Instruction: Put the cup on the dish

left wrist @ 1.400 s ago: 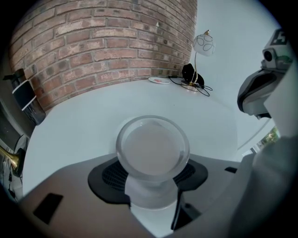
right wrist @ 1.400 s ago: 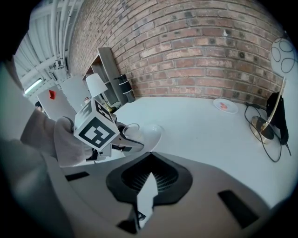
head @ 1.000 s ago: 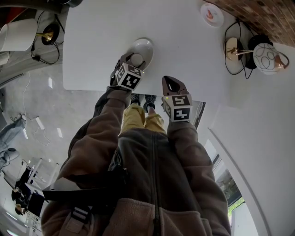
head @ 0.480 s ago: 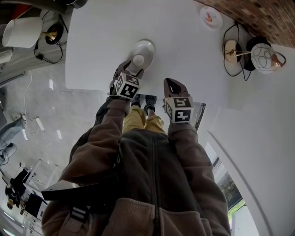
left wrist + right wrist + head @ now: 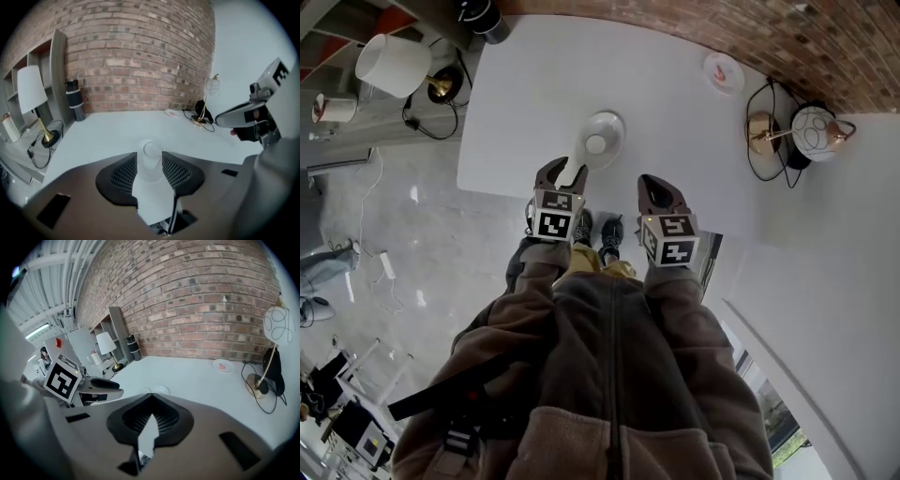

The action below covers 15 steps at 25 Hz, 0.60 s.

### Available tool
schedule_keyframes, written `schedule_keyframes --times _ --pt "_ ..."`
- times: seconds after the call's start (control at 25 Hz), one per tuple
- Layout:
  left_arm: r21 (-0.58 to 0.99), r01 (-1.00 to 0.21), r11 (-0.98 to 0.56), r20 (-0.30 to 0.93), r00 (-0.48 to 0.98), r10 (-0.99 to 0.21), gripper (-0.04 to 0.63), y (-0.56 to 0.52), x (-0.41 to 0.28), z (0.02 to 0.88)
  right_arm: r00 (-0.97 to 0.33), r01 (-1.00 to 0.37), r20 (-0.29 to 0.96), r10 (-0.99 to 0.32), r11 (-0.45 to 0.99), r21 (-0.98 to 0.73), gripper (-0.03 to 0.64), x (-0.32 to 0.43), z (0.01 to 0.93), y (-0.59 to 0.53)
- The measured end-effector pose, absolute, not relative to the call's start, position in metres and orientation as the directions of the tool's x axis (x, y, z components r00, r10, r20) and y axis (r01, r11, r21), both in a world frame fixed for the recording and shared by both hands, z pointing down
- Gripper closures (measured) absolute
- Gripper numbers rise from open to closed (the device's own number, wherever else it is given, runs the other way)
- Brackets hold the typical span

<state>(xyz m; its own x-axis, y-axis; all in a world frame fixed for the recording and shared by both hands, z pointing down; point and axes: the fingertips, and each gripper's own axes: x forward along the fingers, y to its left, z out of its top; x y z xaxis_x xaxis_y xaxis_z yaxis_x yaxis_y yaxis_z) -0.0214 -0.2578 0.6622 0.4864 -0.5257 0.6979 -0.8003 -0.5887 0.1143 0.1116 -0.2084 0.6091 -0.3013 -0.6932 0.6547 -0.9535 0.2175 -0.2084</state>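
the cup (image 5: 595, 144) stands upright on the dish (image 5: 613, 120), on the side of the dish nearest the person. the dish itself sits on the white table (image 5: 675, 131).

the left gripper (image 5: 568, 171) hangs just on the person's side of the dish and points down toward it at a slant. its jaws stand partly apart and have just been closing. in the left gripper view the cup shows in line with the gap between them. the head view puts the cup past the tips, though, so the pads press on nothing.

the right gripper (image 5: 654, 184) hangs to the right of the dish and nearer the person than the dish is, apart from the cup. its jaws are drawn together at the tips, with nothing in them.

beyond the dish and to its right, close to the brick wall (image 5: 825, 42), lies a small plate (image 5: 724, 72) with a red mark on it. further right of the dish stands a round white lamp (image 5: 814, 131) with a brass foot and a black cable. to the left of the dish, off the table, stands a lamp with a white shade (image 5: 392, 64).
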Motion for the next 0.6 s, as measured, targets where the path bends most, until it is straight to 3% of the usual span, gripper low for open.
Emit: schedule_keyframes --times 0.32,0.44,0.6 --pt "0.027 -0.851 -0.524 0.538 0.454 -0.711 0.466 -0.277 -0.04 0.565 -0.332 -0.943 0.554 -0.763 0.275 -0.187 0.615 0.095 0.551 -0.212" --pt "0.015 -0.895 -0.447 0.439 0.407 -0.801 0.555 -0.286 -0.058 0.522 -0.334 -0.942 0.517 -0.788 0.291 -0.166 0.615 0.09 0.527 -0.215" --pt "-0.005 -0.911 -0.413 0.307 0.391 -0.867 0.589 -0.297 -0.068 0.457 -0.332 -0.943 0.435 -0.837 0.305 -0.132 0.615 0.087 0.483 -0.225"
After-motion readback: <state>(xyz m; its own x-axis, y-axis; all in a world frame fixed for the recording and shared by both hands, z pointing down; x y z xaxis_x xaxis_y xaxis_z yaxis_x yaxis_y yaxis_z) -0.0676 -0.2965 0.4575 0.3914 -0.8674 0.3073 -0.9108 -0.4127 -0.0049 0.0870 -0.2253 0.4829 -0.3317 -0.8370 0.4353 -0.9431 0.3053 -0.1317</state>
